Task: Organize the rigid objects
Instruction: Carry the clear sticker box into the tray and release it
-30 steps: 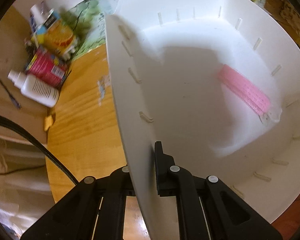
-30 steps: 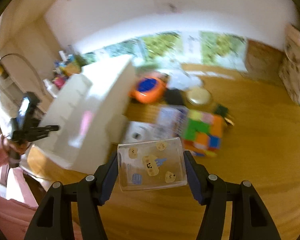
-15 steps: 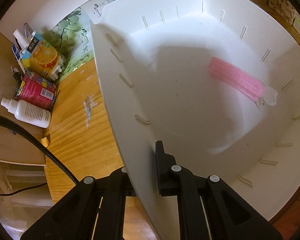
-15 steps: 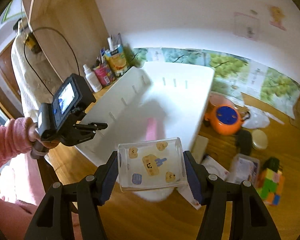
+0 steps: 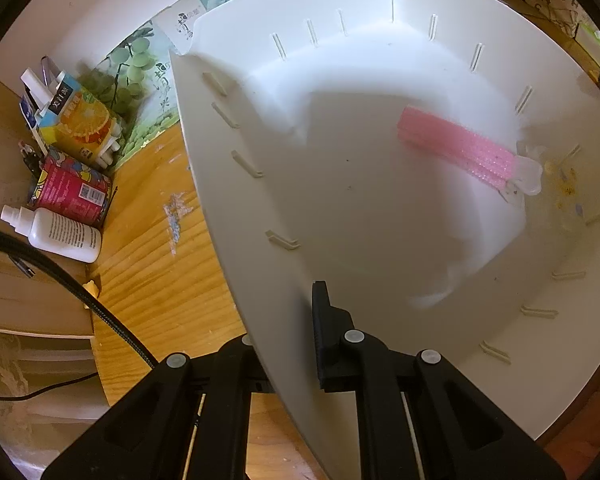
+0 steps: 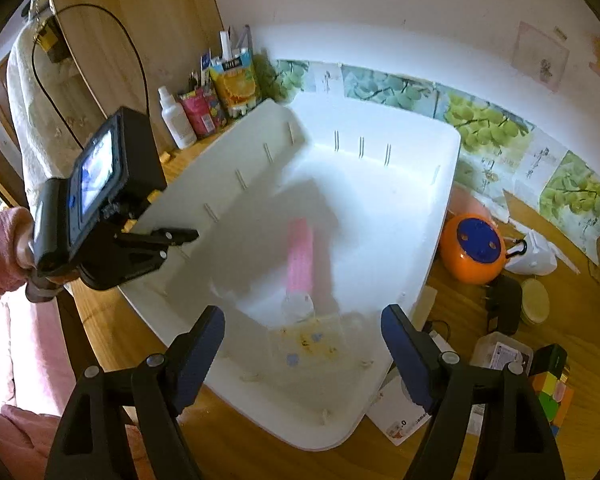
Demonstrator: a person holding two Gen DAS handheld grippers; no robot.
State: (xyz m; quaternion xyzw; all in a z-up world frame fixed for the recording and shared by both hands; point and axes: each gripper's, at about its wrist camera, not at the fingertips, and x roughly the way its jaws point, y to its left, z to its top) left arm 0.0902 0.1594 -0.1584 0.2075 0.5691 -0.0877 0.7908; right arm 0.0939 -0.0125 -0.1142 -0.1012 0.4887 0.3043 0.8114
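The large white plastic bin with slotted inner walls [image 6: 380,208] stands tilted on the wooden bench [image 6: 480,420]; its side near the person is lifted. The left hand-held gripper [image 5: 296,344] is closed on the bin's near wall, one finger outside and one finger inside. In the right wrist view the same left hand-held gripper [image 6: 180,236] is seen at the bin's left rim, in a hand with a pink sleeve [image 6: 0,248].

The right hand-held gripper [image 6: 303,340] hangs above the bin's near corner. Its jaws are opening and nothing is pressed between its blue pads [image 6: 196,360]. Under it, on the bin floor, lies a clear plastic box with small yellow bear stickers [image 6: 312,344], blurred. Just beyond that box lies a pink ribbed bar with a clear end [image 6: 300,256], also on the bin floor.

Right of the bin on the bench are a round orange container with blue lid [image 6: 474,248], a small clear lidded tub [image 6: 500,354] and a many-coloured block cube [image 6: 552,396]. By the white wall, which has a strip of green grape pictures [image 6: 484,120], stand an orange juice carton [image 5: 78,120], a pink printed can [image 5: 74,192] and a white spray bottle [image 5: 56,232]. The writing on them is too small to read.
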